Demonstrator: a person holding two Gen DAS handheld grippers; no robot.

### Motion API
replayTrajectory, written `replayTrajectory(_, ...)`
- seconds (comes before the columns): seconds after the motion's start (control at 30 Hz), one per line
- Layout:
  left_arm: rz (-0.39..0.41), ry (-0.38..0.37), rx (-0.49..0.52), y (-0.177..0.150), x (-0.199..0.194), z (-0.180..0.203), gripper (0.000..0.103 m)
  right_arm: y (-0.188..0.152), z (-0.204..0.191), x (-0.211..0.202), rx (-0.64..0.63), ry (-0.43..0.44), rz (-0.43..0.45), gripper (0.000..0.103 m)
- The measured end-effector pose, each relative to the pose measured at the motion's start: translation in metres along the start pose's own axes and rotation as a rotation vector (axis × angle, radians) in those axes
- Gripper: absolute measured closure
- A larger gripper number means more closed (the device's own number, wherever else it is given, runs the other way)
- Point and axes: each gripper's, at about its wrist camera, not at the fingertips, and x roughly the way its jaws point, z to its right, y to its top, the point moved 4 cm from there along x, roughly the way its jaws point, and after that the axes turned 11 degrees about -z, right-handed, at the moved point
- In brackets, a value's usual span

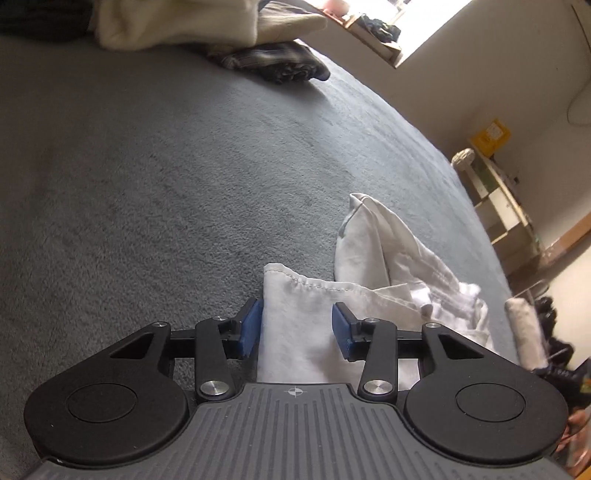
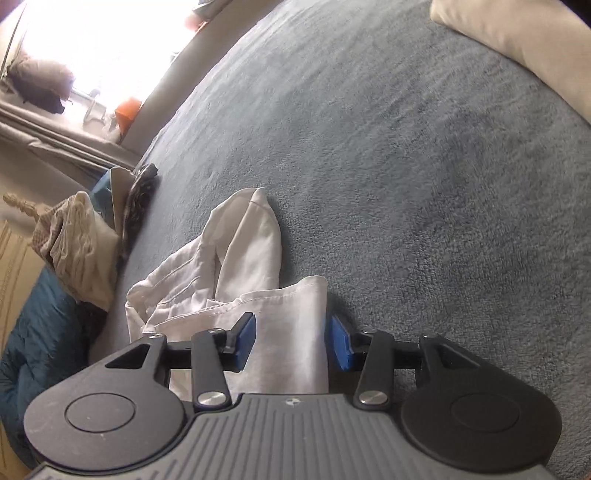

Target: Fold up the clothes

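One white garment (image 1: pixel 373 280) lay on one grey bed (image 1: pixel 166 166), with one plaid garment (image 1: pixel 273 61) and one cream pillow (image 1: pixel 177 22).

White garment (image 1: pixel 295 332) on grey-blue blanket (image 1: pixel 147 184), dark plaid cloth (image 1: pixel 273 62), cream fabric (image 1: pixel 177 22), teal quilt (image 2: pixel 40 332)

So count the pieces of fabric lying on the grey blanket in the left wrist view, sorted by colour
White: 1, the crumpled white cotton garment in front of the left gripper.
Cream: 1, the bulky cream fabric heap at the far edge.
Dark plaid: 1, the folded dark plaid cloth beside the cream heap.
Total: 3 on the grey fleece blanket.
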Motion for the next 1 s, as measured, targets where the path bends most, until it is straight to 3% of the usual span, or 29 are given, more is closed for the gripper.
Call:
replayTrajectory(0.07, -0.014, -0.044, -0.046, 0.001, 0.001, -0.006, 0.057, 0.001, 0.006, 0.002, 0.025, 0.024, -0.010, 0.056)
replayTrajectory(0.17, -0.008, -0.042, -0.026, 0.001, 0.002, -0.003, 0.062, 0.000, 0.006, 0.007, 0.015, 0.043, -0.019, 0.057)
replayTrajectory(0.23, 0.006, -0.014, 0.024, -0.001, 0.002, 0.004, 0.075, 0.000, 0.000, 0.010, -0.029, 0.027, -0.017, 0.065)
replayTrajectory(0.3, 0.028, 0.016, 0.066, -0.004, 0.002, 0.011, 0.094, -0.002, -0.009, 0.013, -0.082, -0.009, -0.017, 0.095)
replayTrajectory(0.4, 0.085, 0.071, 0.118, -0.005, -0.003, 0.021, 0.101, -0.007, -0.023, 0.012, -0.173, -0.083, 0.014, 0.102)
replayTrajectory(0.67, 0.200, 0.124, 0.149, 0.013, -0.010, 0.027, 0.103, 0.004, -0.038, 0.001, -0.269, -0.179, 0.119, 0.102)
replayTrajectory(0.83, 0.233, 0.096, 0.170, 0.018, -0.014, 0.034, 0.103, 0.012, -0.042, 0.003, -0.273, -0.184, 0.135, 0.102)
replayTrajectory(1.0, 0.144, 0.103, 0.168, 0.010, -0.005, 0.026, 0.103, 0.011, -0.039, 0.012, -0.287, -0.211, 0.070, 0.102)
